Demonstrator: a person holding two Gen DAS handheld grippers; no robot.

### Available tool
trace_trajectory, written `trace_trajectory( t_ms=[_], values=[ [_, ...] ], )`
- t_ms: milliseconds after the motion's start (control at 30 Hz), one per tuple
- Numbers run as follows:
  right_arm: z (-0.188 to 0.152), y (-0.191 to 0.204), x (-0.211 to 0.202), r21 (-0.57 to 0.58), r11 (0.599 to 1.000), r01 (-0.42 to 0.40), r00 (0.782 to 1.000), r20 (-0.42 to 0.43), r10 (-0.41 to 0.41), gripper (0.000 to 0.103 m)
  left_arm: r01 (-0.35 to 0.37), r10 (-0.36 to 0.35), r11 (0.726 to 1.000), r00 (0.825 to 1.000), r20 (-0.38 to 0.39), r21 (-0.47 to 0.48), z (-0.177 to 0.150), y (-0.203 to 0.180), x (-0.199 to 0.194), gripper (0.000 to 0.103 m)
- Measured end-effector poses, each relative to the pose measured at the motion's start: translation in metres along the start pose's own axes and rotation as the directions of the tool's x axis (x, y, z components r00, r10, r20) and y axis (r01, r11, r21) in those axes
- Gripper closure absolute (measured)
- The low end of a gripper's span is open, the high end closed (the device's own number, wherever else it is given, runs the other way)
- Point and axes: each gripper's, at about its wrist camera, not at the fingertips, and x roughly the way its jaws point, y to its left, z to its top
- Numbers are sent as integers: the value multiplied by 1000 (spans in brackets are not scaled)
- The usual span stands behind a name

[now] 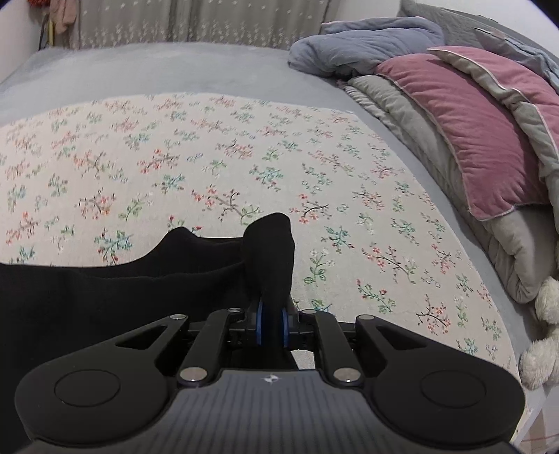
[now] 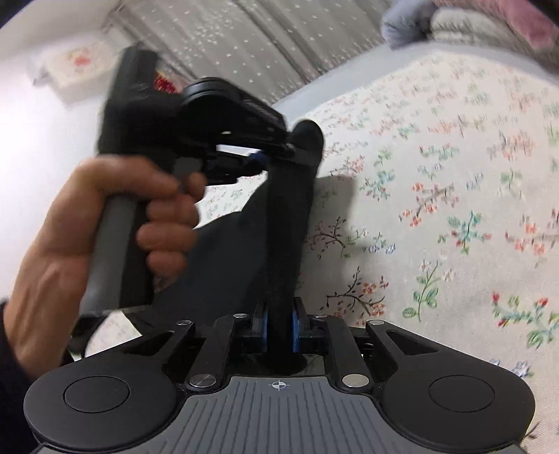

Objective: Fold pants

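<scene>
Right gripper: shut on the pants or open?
Shut on the pants: the right gripper has its blue pads pressed against black fabric on both sides.

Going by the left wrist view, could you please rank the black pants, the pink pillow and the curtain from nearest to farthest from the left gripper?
1. Black pants: pinched in the left gripper, spreading to its left.
2. Pink pillow: on the bedding pile, right side of the bed.
3. Curtain: beyond the bed's far edge.
</scene>
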Motion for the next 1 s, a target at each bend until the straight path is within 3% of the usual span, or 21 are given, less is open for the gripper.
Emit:
trace_trajectory(
  t_ms=[100, 300, 467, 733, 833, 900, 967, 1000],
  values=[
    [-1, 14, -3, -85, 996, 16, 1000, 13, -15, 91, -33, 33, 999, 999, -6, 15, 2, -3, 7, 94],
    [-1, 17, -5, -111, 993, 36, 999, 14, -34, 91, -103, 104, 987, 995, 0, 122, -1, -16, 12, 96],
    [-2, 21, -9, -133, 991, 30, 999, 27, -27, 91, -87, 83, 981, 996, 30, 172, 1, -18, -6, 98],
    [-5, 36, -8, -209, 977, 52, 995, 91, -33, 90, -2, -2, 993, 999, 34, 122, 15, 25, -43, 98],
    [-6, 43, -2, -214, 975, 64, 993, 109, -41, 83, 12, -15, 996, 999, 33, 94, 14, 38, -48, 98],
    [-8, 47, 4, -213, 975, 69, 993, 111, -46, 74, 24, -26, 997, 999, 31, 72, 13, 43, -51, 98],
    [-9, 48, 8, -190, 980, 64, 993, 113, -43, 57, 35, -37, 998, 999, 31, 51, 14, 46, -53, 98],
    [-11, 48, 10, -172, 983, 59, 993, 111, -40, 54, 42, -43, 998, 999, 31, 41, 14, 47, -53, 98]
  ],
)
